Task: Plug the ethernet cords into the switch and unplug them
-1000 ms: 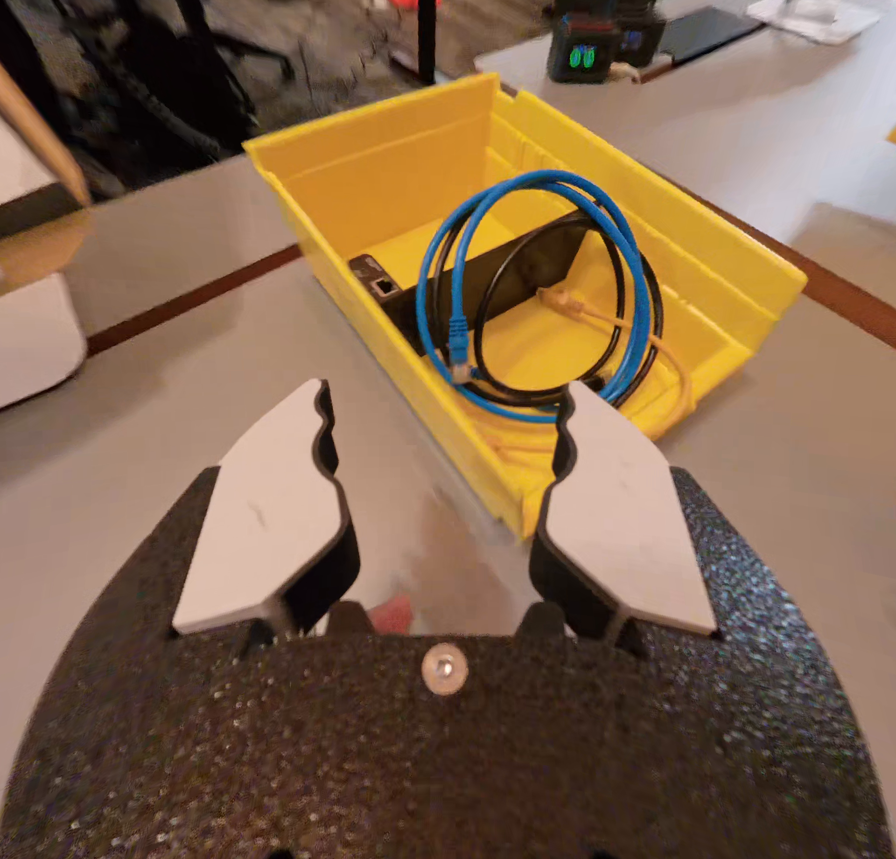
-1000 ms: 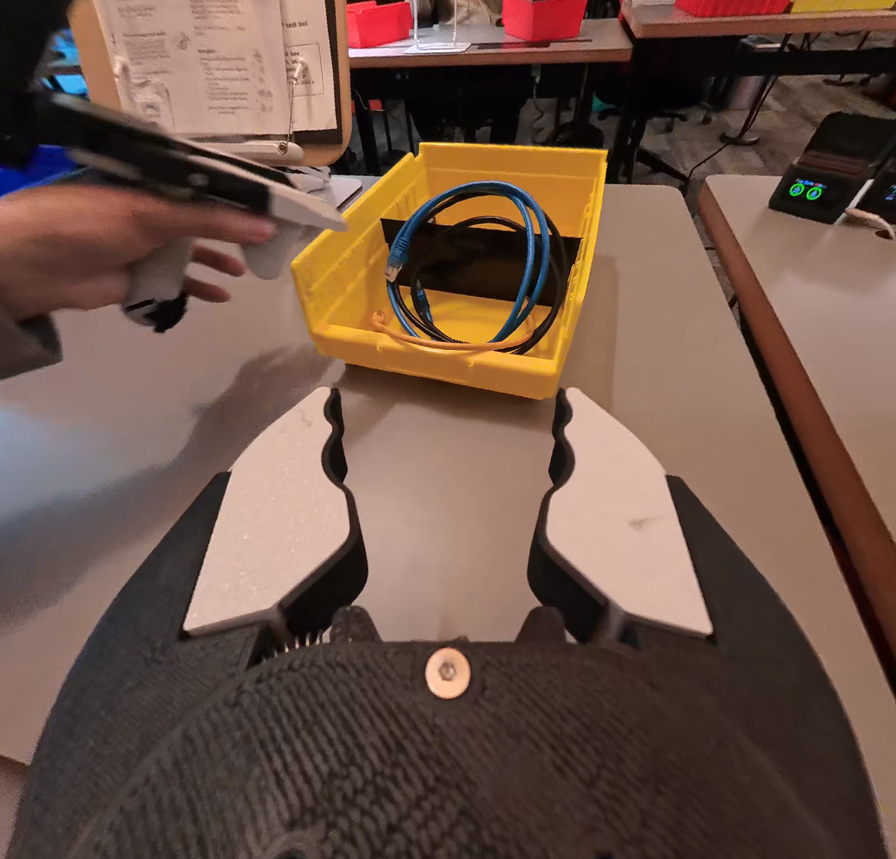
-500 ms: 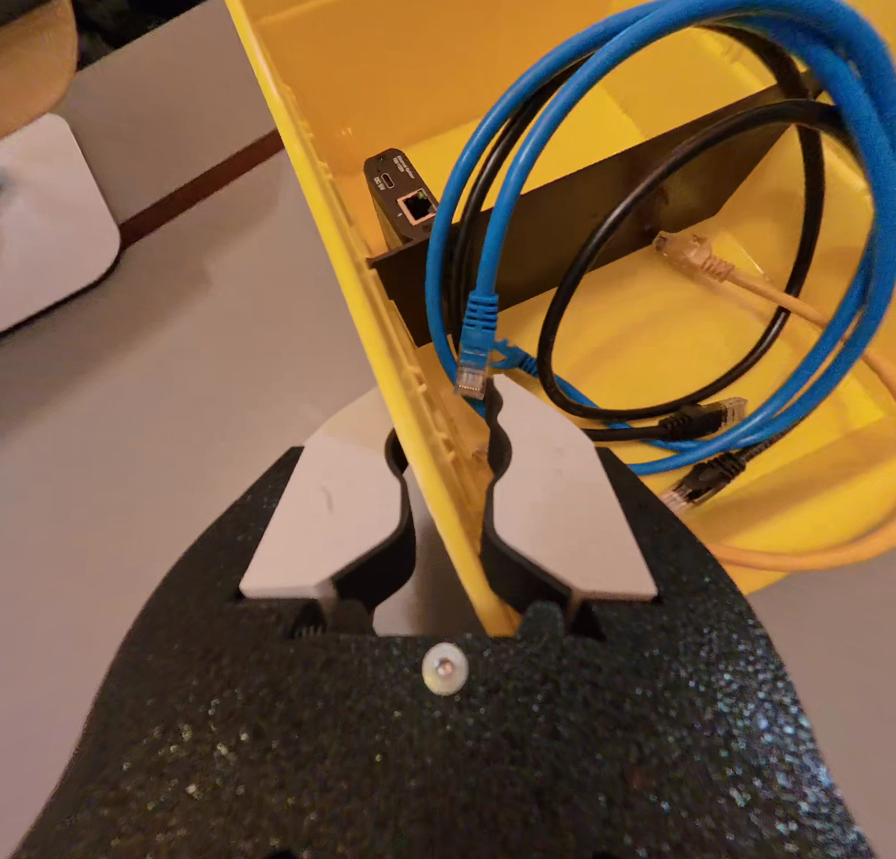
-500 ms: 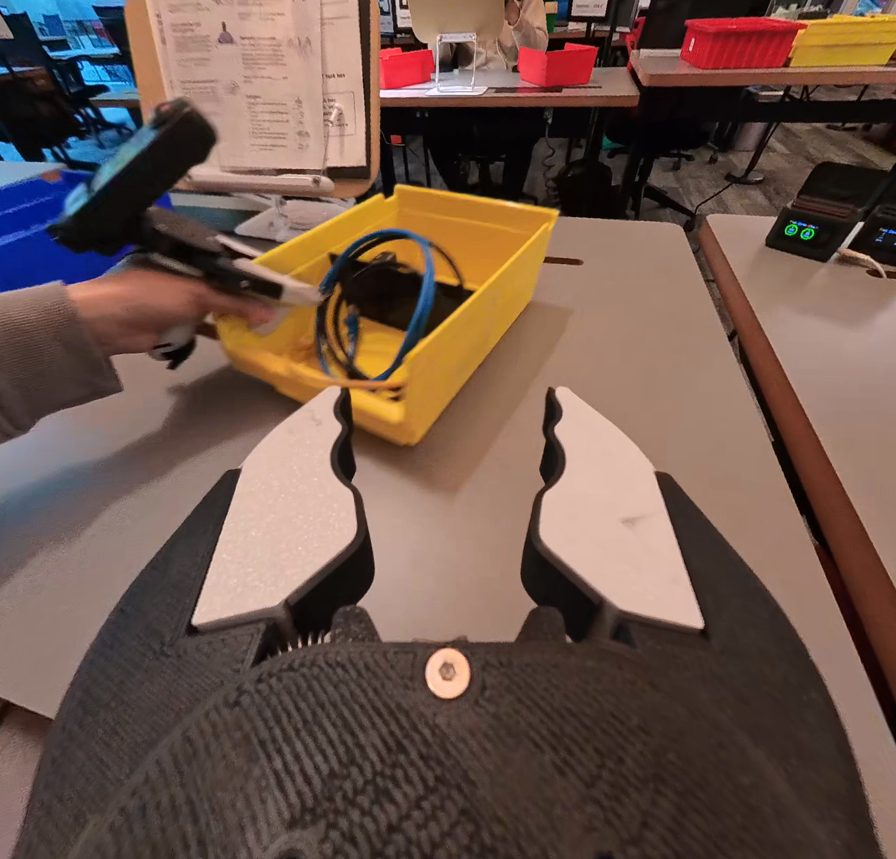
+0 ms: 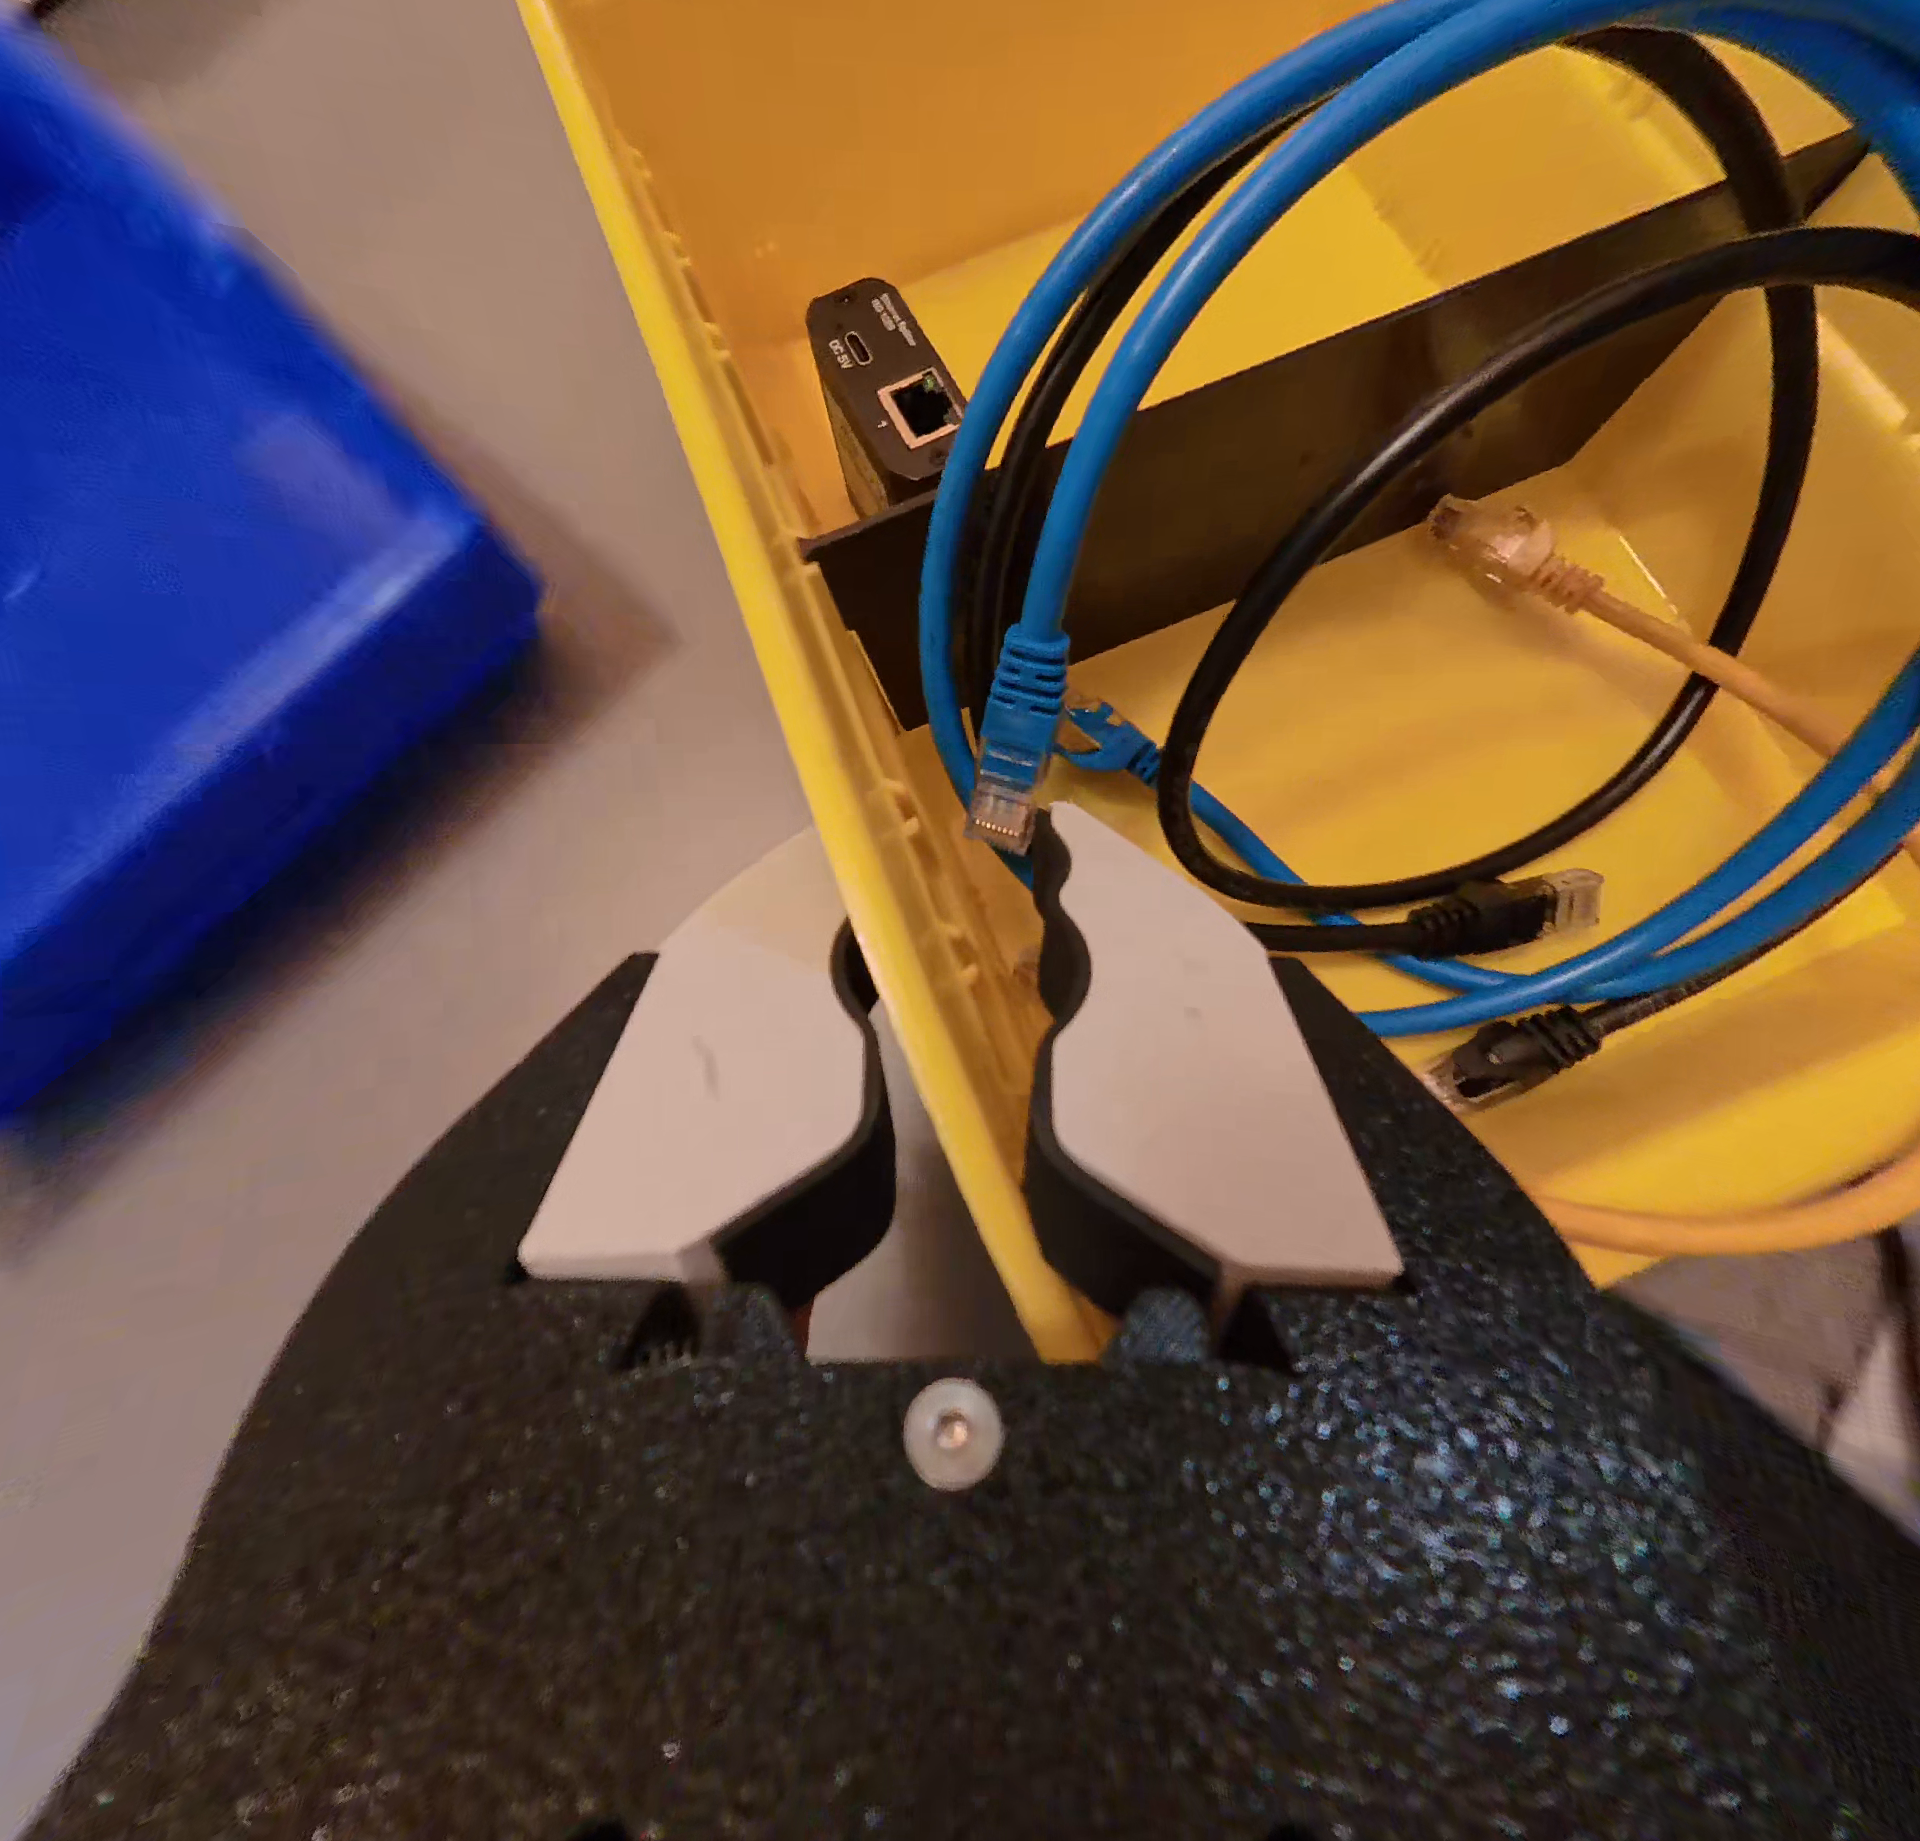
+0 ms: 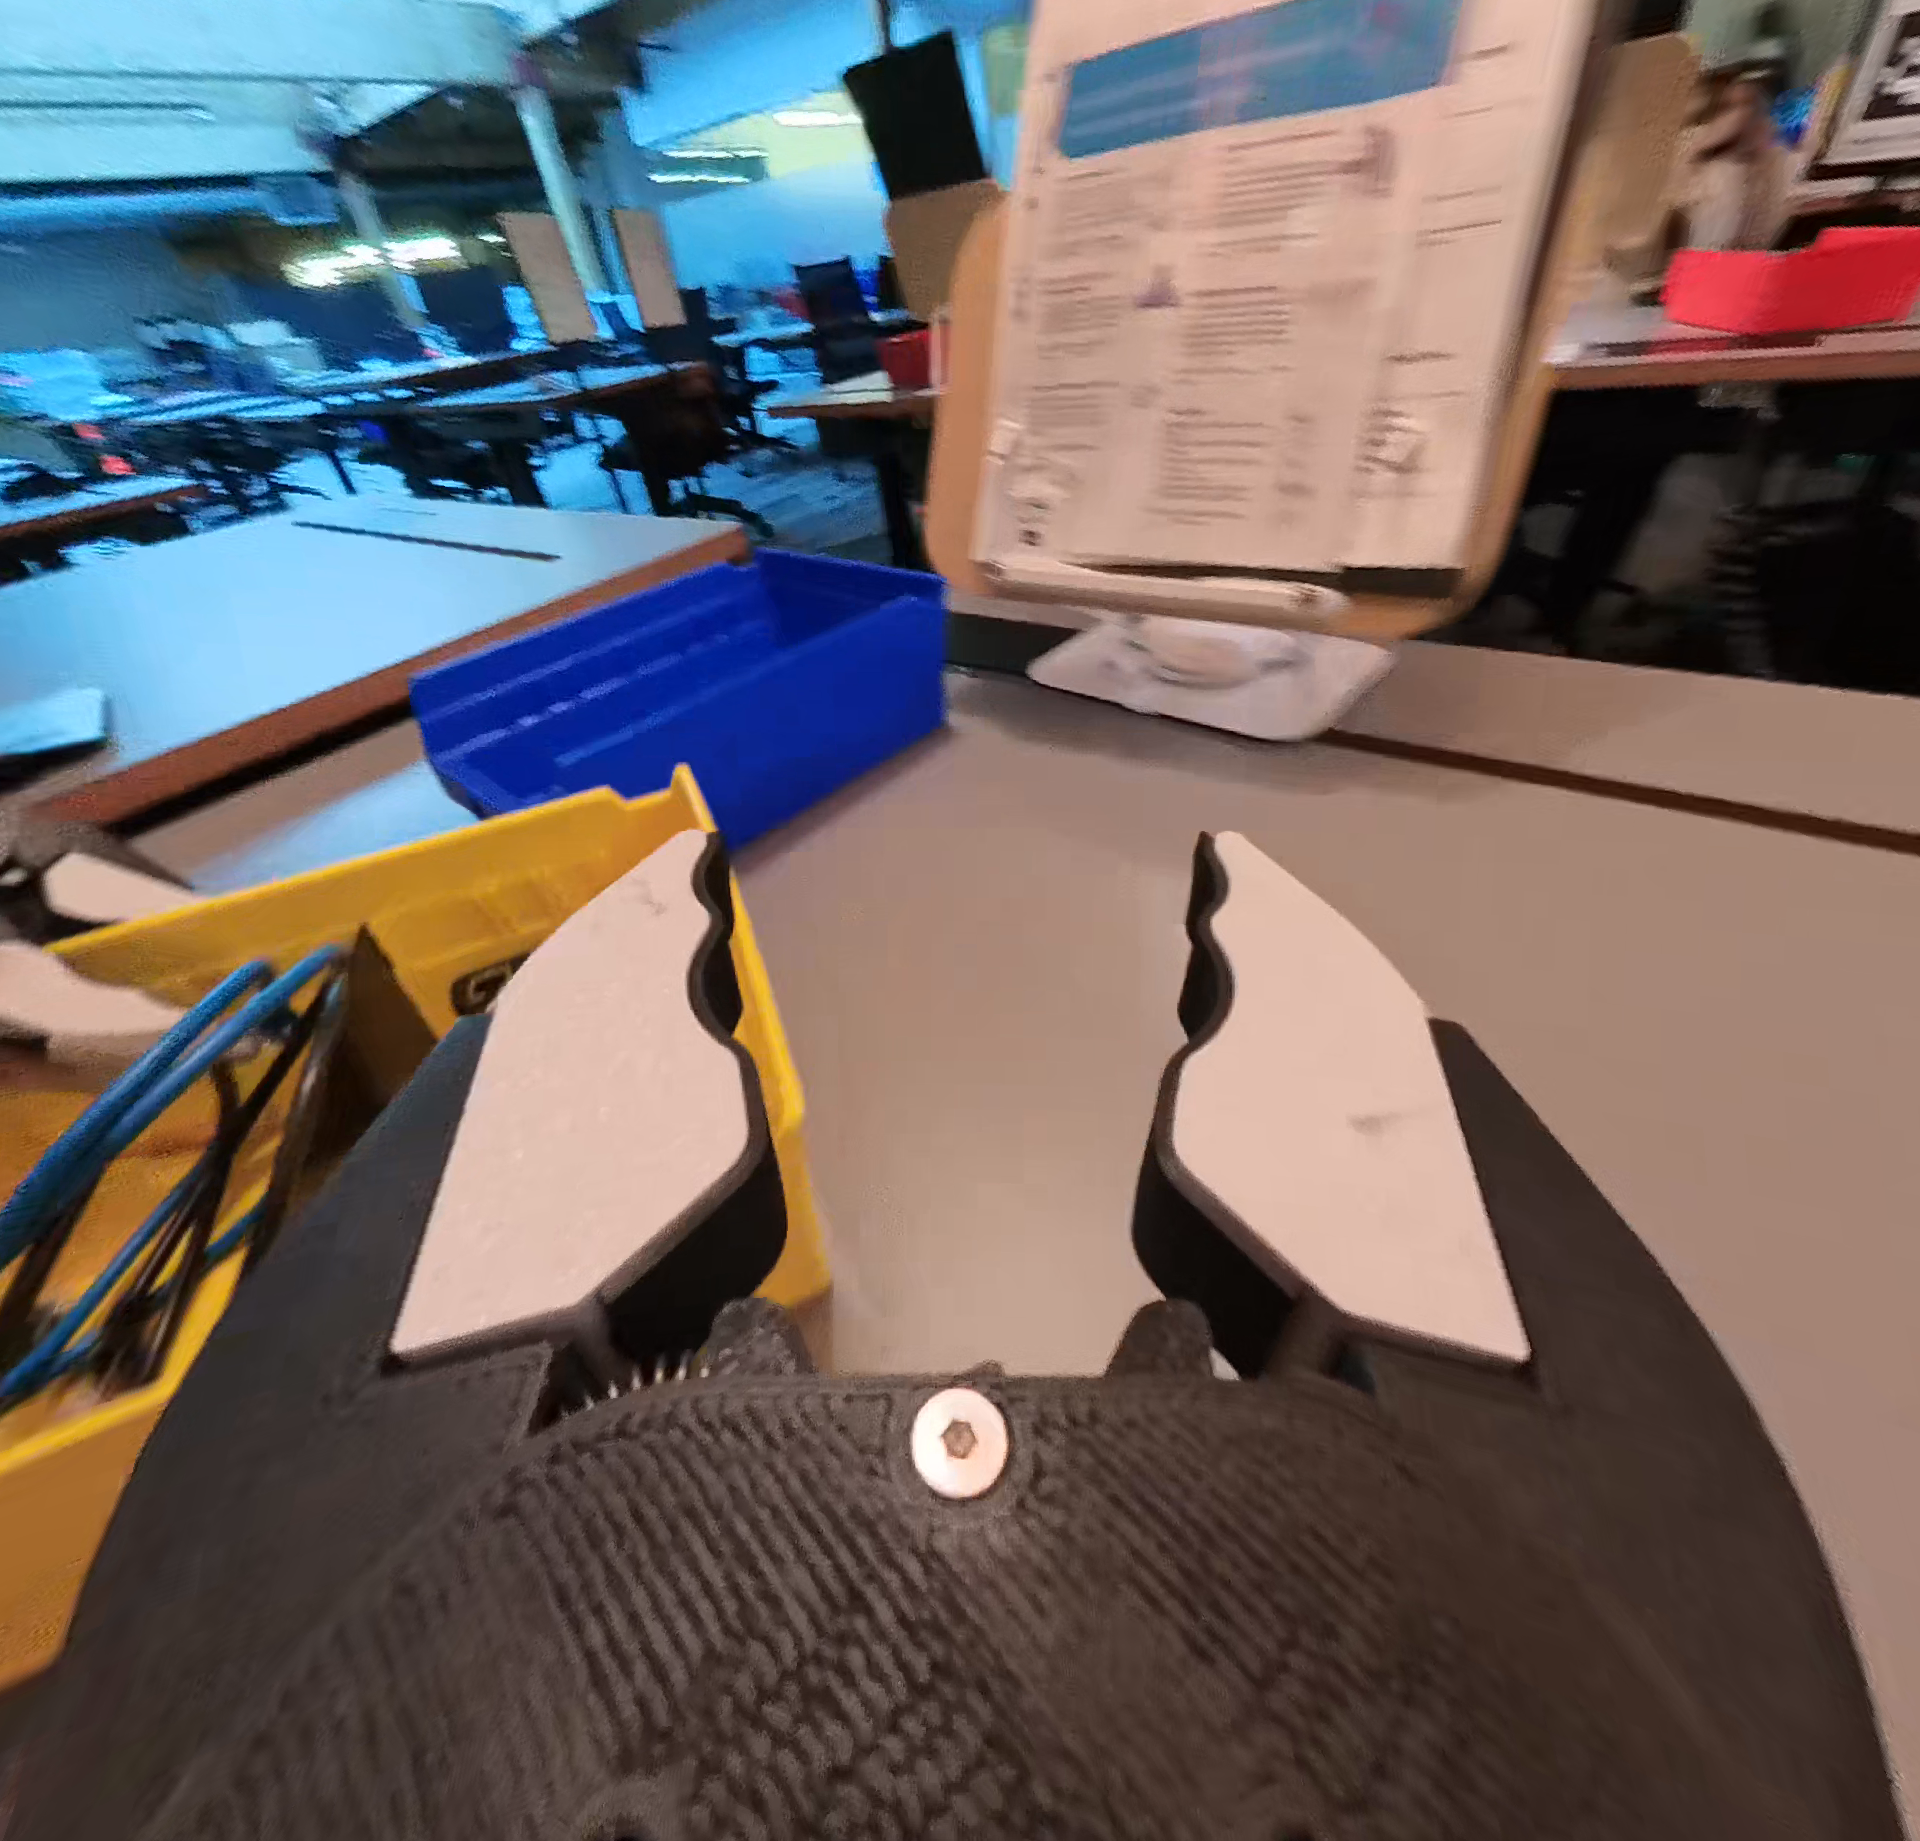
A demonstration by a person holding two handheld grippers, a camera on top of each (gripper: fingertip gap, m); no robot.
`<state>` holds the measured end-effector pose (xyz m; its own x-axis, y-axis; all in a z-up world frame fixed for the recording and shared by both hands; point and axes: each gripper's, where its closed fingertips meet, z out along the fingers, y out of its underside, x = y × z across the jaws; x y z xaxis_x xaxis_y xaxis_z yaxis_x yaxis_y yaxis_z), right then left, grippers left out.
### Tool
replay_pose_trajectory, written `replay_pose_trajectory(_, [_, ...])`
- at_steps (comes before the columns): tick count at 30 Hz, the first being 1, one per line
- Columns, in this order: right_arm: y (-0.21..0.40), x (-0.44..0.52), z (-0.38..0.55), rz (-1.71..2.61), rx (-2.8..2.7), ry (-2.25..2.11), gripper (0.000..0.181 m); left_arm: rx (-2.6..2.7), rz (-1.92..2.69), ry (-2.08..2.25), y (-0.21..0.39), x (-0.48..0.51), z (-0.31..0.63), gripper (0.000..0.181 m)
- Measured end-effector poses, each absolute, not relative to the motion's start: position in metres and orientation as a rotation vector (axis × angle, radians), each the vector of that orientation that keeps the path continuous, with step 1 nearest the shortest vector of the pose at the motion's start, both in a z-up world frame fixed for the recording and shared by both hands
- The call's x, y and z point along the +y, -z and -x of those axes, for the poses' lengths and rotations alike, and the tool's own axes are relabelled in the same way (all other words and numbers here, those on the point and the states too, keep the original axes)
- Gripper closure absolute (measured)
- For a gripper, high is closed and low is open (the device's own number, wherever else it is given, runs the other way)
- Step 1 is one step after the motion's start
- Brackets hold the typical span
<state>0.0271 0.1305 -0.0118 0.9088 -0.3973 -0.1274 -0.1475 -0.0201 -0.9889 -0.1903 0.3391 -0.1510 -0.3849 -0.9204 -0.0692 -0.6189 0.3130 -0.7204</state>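
Observation:
A yellow bin [image 5: 831,129] holds a small black switch [image 5: 883,399] behind a black divider [image 5: 1299,461]. Its one visible port is empty. In front lie a coiled blue cord [image 5: 1091,337] with a loose plug [image 5: 1013,752], a black cord [image 5: 1455,887] and a tan cord [image 5: 1558,596]. My left gripper [image 5: 945,835] is shut on the bin's left wall, one finger inside and one outside. My right gripper [image 6: 956,846] is open and empty over the table, its left finger just above a corner of the bin [image 6: 520,887]. The cords [image 6: 156,1064] show at the left of the right wrist view.
A blue bin [image 5: 208,544] stands close to the left of the yellow bin; it also shows in the right wrist view [image 6: 727,679]. A clipboard stand with papers [image 6: 1247,285] stands behind on the grey table [image 6: 1039,960]. The left gripper [image 6: 62,939] shows at the far left edge. The left gripper's tips are roughly 35 cm from the right gripper's.
My left gripper went from open in front of the bin to shut on its wall, and the bin has turned and shifted towards the blue bin. My right gripper has swung close to the bin's corner.

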Motion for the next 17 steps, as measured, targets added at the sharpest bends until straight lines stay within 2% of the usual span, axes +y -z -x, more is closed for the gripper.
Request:
replay_pose_trajectory(1, [0.011,0.162,-0.022,1.594,0.416,0.179,0.092,2.097,1.39,0.828,0.15,0.352,0.21,0.157])
replay_pose_trajectory(7, [0.039,0.351,0.005,1.762,0.501,-0.044,0.069,2.049,1.496,0.76,0.146,0.397,0.3,0.157])
replay_pose_trajectory(9, [0.048,0.399,0.016,1.772,0.531,-0.079,0.075,2.036,1.523,0.775,0.145,0.404,0.32,0.157])
replay_pose_trajectory(14, [0.096,0.468,0.013,1.909,0.648,0.025,0.072,1.973,1.636,0.756,0.144,0.437,0.359,0.157])
replay_pose_trajectory(17, [0.126,0.482,0.018,2.057,0.565,-0.009,0.085,1.894,1.755,0.685,0.147,0.466,0.388,0.157])
